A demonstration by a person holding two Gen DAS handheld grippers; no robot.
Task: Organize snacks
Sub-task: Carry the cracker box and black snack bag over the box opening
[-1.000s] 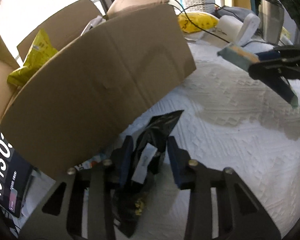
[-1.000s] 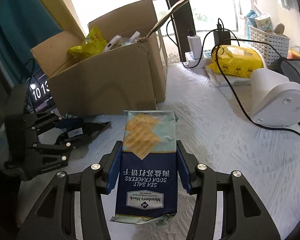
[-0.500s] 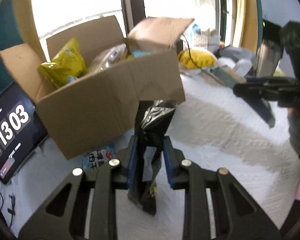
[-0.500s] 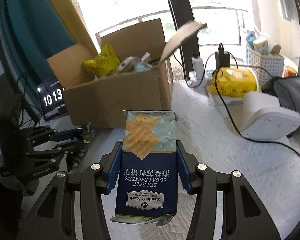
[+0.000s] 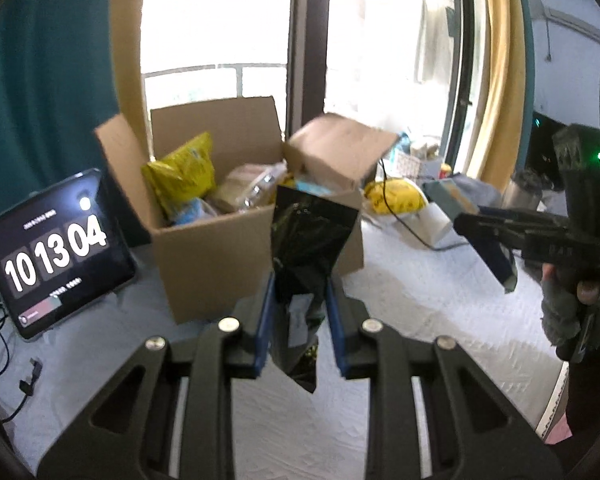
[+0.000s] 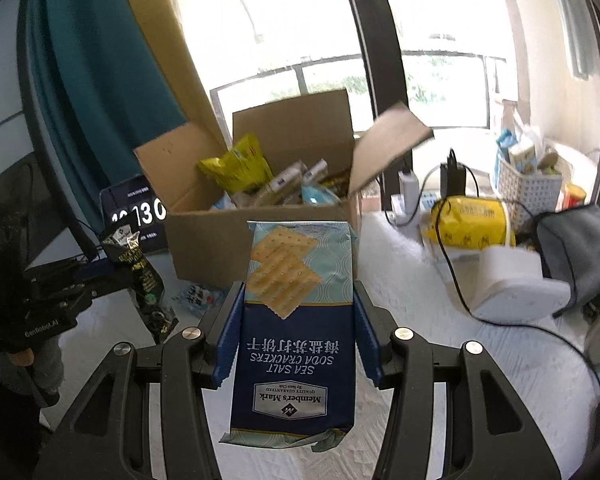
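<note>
Since both packs are going in the cardboard box (image 5: 220,256) | left gripper (image 5: 300,320) is pinching a black snack pouch (image 5: 308,248) upright, clear of the white-covered surface | right gripper (image 6: 296,336) is clamping the cracker pack (image 6: 300,304) flat, facing the box's near edge

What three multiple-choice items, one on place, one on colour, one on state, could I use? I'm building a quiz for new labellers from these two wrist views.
1. Where does the tablet showing a clock stand?
A. inside the box
B. beside the cardboard box, on the white cloth
C. in the white basket

2. What colour is the pouch in the left gripper?
A. black
B. red
C. white

3. How is the cracker pack held?
A. lying loose on the cloth
B. dropped in the box
C. clamped between the right gripper's fingers

Answers:
1 B: the tablet leans next to the cardboard box.
2 A: the left gripper pinches a black pouch.
3 C: the right gripper presses both sides of the cracker pack.
</note>
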